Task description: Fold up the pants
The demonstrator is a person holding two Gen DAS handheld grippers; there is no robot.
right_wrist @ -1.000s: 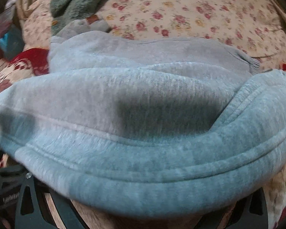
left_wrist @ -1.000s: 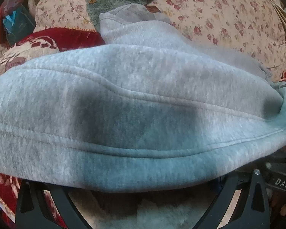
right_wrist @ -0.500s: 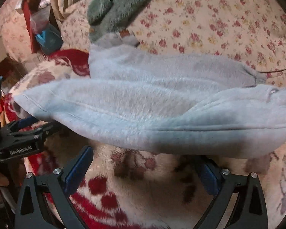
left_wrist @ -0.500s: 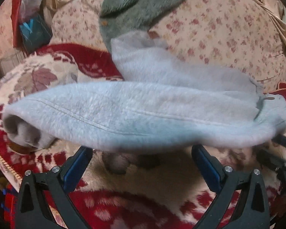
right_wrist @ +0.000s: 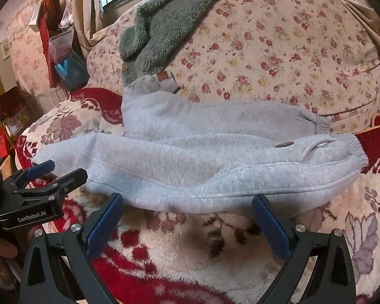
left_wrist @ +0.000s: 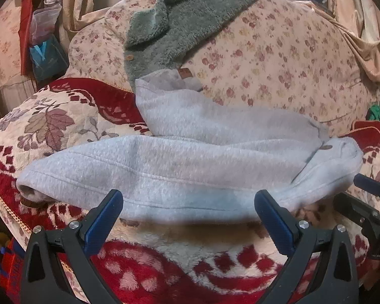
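- Pants [left_wrist: 190,167]: 1 pair, grey fleece, lying across the red-and-cream blanket [left_wrist: 164,273] on the sofa seat, 1 leg folded over the other, cuffs to the right.
- Left gripper [left_wrist: 188,217]: jaws spread wide, holding nothing, at the near hem.
- Right gripper [right_wrist: 187,215]: likewise released, empty.
- Risk: thick fleece may spring open; top leg sits skewed off the lower one, so the next fold could go crooked.
- Risk: a pinch could snag the shaggy blanket too.
- Count: 2 grippers, 1 green fleece jacket [right_wrist: 169,22] on the backrest, 2 cuffs visible.
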